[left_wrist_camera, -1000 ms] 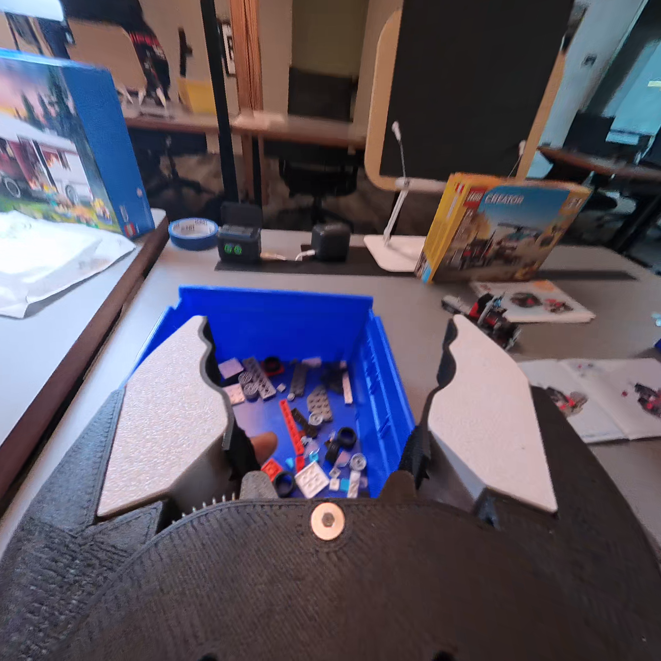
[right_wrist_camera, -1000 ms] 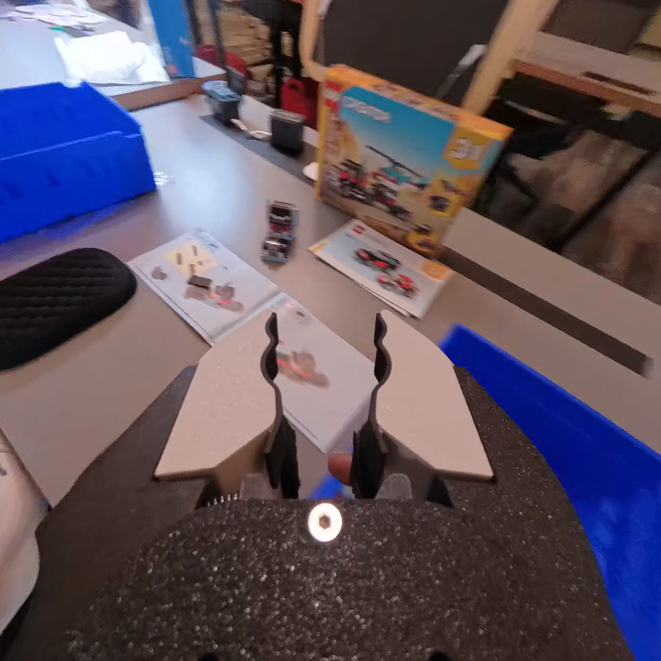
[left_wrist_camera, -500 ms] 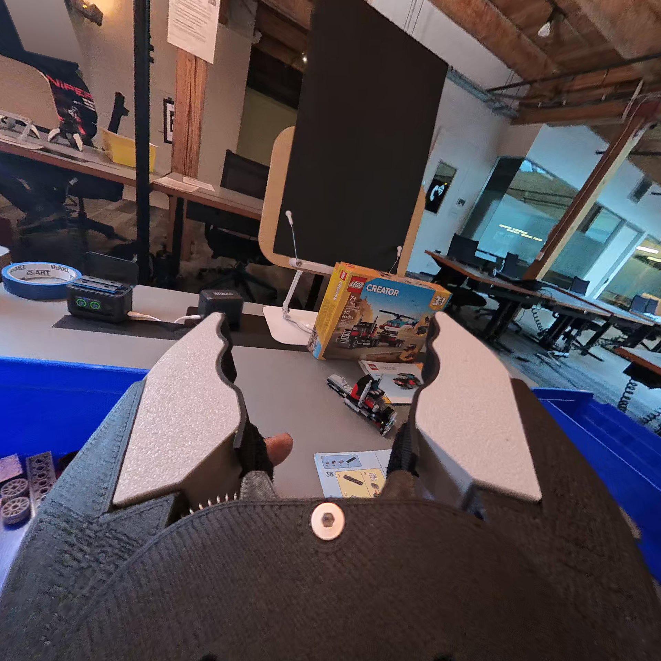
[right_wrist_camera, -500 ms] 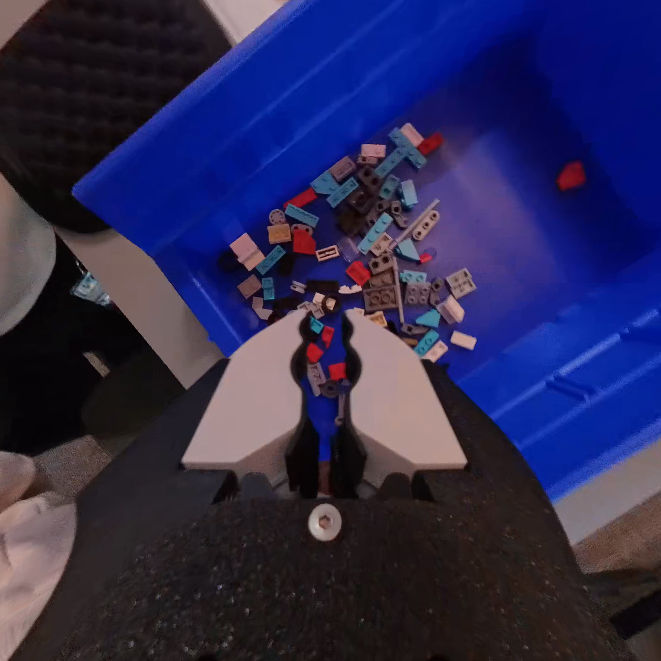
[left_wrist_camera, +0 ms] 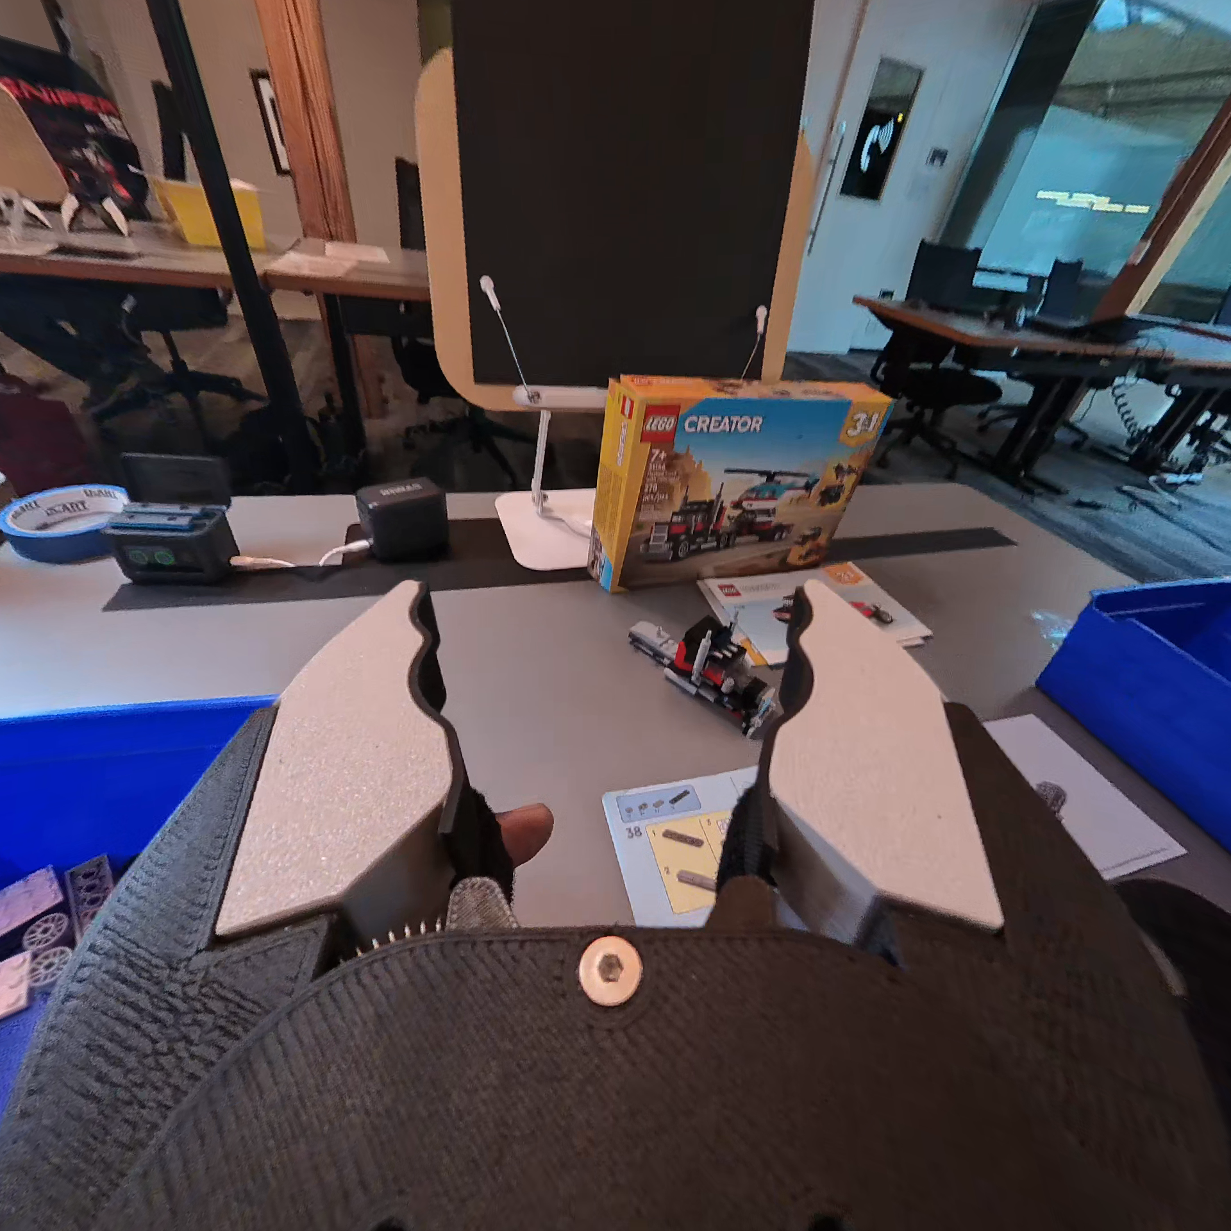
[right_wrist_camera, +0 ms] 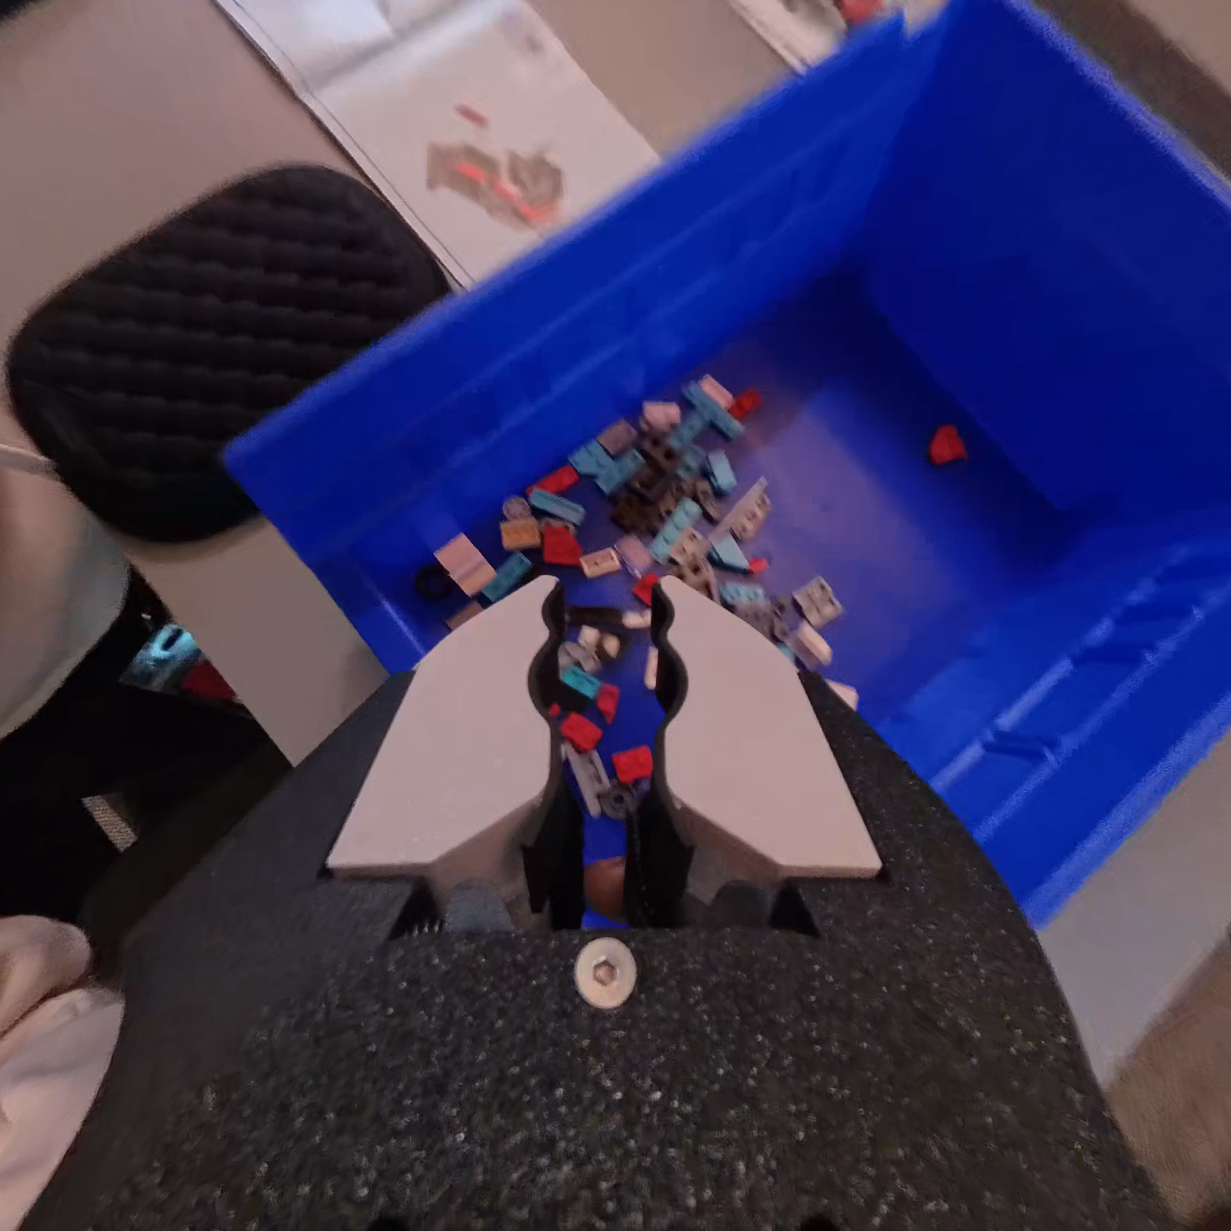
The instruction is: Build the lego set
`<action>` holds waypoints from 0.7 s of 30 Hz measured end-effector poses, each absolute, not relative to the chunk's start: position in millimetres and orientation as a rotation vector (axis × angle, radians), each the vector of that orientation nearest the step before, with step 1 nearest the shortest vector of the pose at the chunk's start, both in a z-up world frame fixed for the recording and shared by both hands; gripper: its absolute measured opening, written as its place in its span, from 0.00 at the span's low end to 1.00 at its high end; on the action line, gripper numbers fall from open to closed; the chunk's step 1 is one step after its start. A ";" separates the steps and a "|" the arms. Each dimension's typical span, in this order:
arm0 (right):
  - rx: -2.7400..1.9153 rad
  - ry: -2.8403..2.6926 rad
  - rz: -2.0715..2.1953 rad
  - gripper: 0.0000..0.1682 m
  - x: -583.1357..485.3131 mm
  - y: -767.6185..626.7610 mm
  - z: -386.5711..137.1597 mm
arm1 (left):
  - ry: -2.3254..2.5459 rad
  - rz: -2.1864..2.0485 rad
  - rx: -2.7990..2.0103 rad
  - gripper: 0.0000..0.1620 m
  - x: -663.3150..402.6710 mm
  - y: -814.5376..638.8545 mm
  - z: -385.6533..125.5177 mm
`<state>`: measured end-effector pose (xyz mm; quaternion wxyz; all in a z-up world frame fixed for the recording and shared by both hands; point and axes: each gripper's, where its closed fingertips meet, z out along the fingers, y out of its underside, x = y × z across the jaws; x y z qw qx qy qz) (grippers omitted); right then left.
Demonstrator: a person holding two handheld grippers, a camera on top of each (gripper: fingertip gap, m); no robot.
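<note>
The grey table (left_wrist_camera: 566,666) carries all items. A dark board on a white stand (left_wrist_camera: 543,533) rises at the far edge.

2 blue bins sit on it. The left bin (left_wrist_camera: 100,753) shows at the lower left of the left wrist view and holds grey plates and wheel parts (left_wrist_camera: 40,932). The right bin (right_wrist_camera: 999,333) fills the right wrist view. Its floor holds a loose pile of small bricks (right_wrist_camera: 666,519) in teal, red, grey, tan and black. 1 red brick (right_wrist_camera: 947,445) lies apart from the pile, toward the far corner.

The set box (left_wrist_camera: 733,479) stands upright near the far edge, beside the stand. A closed booklet (left_wrist_camera: 753,599) lies flat just in front of the box. An open manual (left_wrist_camera: 673,846) lies nearer, partly hidden by the left gripper.

The part-built truck (left_wrist_camera: 709,669) rests on the table between the box and the open manual, touching neither gripper.

A tape roll (left_wrist_camera: 56,519), a black charger case (left_wrist_camera: 170,546) and a black cube (left_wrist_camera: 401,521) line the far left.

Left gripper (left_wrist_camera: 609,593): fingers spread wide, holding nothing, raised above the table and aimed at the box.

Right gripper (right_wrist_camera: 605,586): fingers set narrowly apart, with a clear gap between the tips. It points down into the right bin, over the near end of the pile. Bricks show through the gap; none is gripped. The view is blurred.
</note>
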<state>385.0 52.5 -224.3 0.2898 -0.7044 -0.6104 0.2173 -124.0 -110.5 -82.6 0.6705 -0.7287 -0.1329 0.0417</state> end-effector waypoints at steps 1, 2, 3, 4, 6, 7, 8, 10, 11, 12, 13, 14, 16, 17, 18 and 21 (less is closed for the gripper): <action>-1.830 -1.653 0.639 0.13 375.6 46.5 -222.4 | -0.297 0.093 -1.663 0.62 -123.4 -107.3 -85.8; -1.781 -1.695 0.689 0.12 364.7 40.8 -223.2 | -0.287 0.099 -1.678 0.62 -122.4 -104.4 -87.4; -1.740 -1.753 0.728 0.10 353.7 35.8 -227.5 | -0.272 0.110 -1.688 0.62 -120.9 -101.6 -87.9; -1.717 -1.822 0.755 0.08 343.9 31.7 -235.5 | -0.252 0.125 -1.698 0.62 -119.0 -99.2 -88.3; -1.745 -1.942 0.752 0.07 331.1 31.8 -259.5 | -0.203 0.160 -1.725 0.62 -114.7 -95.2 -91.1; -1.770 -1.982 0.727 0.07 327.2 35.3 -271.5 | -0.179 0.176 -1.742 0.62 -112.8 -93.8 -93.7; -1.787 -2.012 0.702 0.07 324.7 38.4 -281.3 | -0.159 0.190 -1.760 0.62 -111.2 -92.7 -96.9; -1.786 -2.071 0.702 0.10 322.2 36.9 -293.5 | -0.126 0.207 -1.796 0.62 -109.0 -91.7 -103.8; -1.791 -2.094 0.702 0.11 323.0 35.0 -297.7 | -0.115 0.212 -1.811 0.62 -108.6 -91.5 -107.0; -1.805 -2.112 0.687 0.11 325.3 34.2 -301.6 | -0.109 0.214 -1.822 0.62 -108.7 -91.4 -109.7; -1.816 -2.123 0.682 0.10 327.9 33.2 -304.0 | -0.107 0.214 -1.831 0.62 -109.2 -91.3 -112.0; -1.823 -2.126 0.707 0.06 330.7 31.1 -303.3 | -0.110 0.212 -1.838 0.62 -110.2 -90.9 -113.9; -1.902 -2.125 0.633 0.04 345.7 38.2 -305.7 | -0.113 0.204 -1.846 0.62 -111.4 -89.6 -116.0; -1.946 -2.133 0.541 0.04 356.0 45.1 -308.5 | -0.111 0.201 -1.849 0.62 -111.4 -88.7 -116.6; -1.954 -2.124 0.514 0.07 358.1 48.6 -307.7 | -0.107 0.201 -1.851 0.62 -111.2 -87.8 -117.2; -1.836 -2.072 0.738 0.14 330.7 35.7 -293.7 | -0.087 0.202 -1.867 0.62 -109.0 -83.8 -120.5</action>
